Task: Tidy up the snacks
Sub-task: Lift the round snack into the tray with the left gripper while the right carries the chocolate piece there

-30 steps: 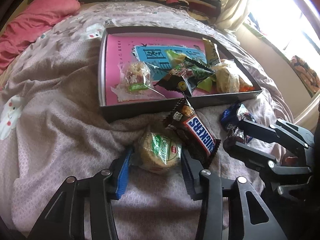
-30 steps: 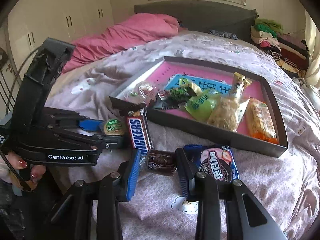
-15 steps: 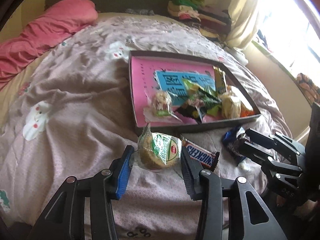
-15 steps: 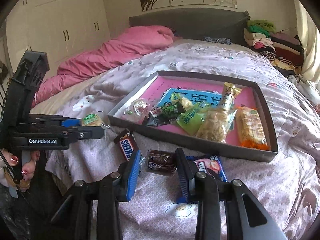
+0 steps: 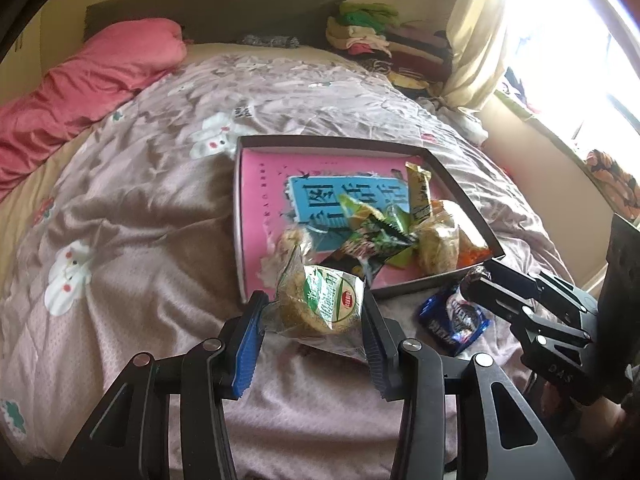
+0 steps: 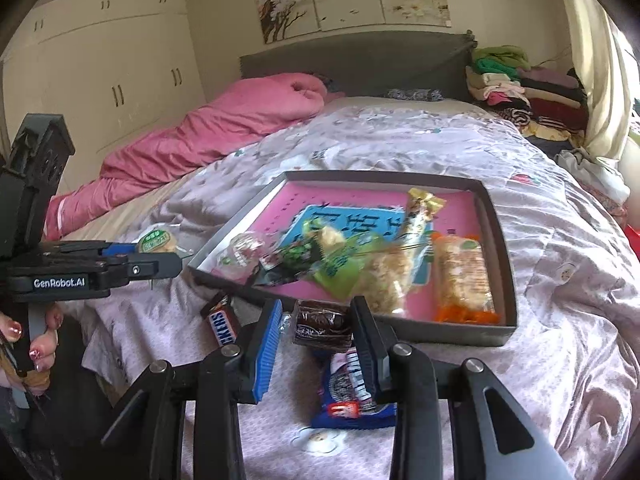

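Observation:
My left gripper (image 5: 312, 312) is shut on a round cake in a clear wrapper with a green label (image 5: 320, 304), lifted above the bedspread near the box's front corner. My right gripper (image 6: 314, 320) is shut on a small dark brown wrapped cake (image 6: 320, 325), held above the bed in front of the box. The shallow grey box with a pink floor (image 6: 496, 240) (image 5: 256, 216) holds several snack packets. A Snickers bar (image 6: 222, 322) and a blue cookie packet (image 6: 352, 392) (image 5: 454, 316) lie on the bedspread below. In the right wrist view the left gripper (image 6: 176, 258) shows at the left with its cake (image 6: 158, 240).
A pink duvet (image 6: 224, 128) lies along the bed's left side. Folded clothes (image 6: 516, 80) are stacked at the headboard's right. A curtain and bright window (image 5: 560, 40) are on the right. A hand with painted nails (image 6: 36, 344) grips the left tool.
Both grippers have risen off the bedspread with their cakes, so the bed and box look farther away. The Snickers bar and blue packet stayed on the bed.

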`<state>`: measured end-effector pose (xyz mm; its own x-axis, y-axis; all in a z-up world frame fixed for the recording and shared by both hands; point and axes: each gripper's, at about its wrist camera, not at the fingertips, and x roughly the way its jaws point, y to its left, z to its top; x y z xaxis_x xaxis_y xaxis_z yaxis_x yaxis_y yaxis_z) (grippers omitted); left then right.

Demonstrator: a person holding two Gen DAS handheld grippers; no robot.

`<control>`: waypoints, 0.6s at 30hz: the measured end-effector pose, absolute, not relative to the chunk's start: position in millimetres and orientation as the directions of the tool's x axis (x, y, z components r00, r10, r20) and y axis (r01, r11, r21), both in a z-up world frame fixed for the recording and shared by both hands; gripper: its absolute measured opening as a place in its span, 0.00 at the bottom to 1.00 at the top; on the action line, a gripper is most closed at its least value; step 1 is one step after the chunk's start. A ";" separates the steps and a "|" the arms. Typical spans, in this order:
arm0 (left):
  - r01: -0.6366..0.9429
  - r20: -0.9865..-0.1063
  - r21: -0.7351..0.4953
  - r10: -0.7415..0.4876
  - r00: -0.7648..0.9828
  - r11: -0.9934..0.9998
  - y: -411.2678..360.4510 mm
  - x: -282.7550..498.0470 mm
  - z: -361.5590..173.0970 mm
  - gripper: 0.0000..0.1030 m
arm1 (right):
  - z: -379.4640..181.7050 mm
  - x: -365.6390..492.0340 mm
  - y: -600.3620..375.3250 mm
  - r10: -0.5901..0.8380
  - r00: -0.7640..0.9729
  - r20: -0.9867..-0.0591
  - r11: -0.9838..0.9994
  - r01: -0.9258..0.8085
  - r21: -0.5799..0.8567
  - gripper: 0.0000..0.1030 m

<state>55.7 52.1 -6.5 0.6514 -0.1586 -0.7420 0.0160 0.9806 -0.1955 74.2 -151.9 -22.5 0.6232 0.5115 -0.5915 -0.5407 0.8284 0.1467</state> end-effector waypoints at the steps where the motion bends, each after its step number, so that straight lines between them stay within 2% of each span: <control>1: 0.021 -0.742 -0.195 -0.161 0.650 0.981 49.7 57.8 -6.4 0.46 | -22.0 76.5 -155.2 0.509 0.628 -0.589 0.832 -0.533 0.152 0.35; 18: 0.137 -0.751 -0.213 -0.252 0.611 0.967 -17.4 92.1 -15.3 0.46 | -18.0 102.4 -194.1 0.449 0.692 -0.565 0.887 -0.421 0.189 0.35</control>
<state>92.1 -17.4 -15.3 0.6109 -0.2515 -0.7507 0.1366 0.9675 -0.2130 102.4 -194.1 -18.0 0.6920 0.4490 -0.5653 -0.4213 0.8871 0.1887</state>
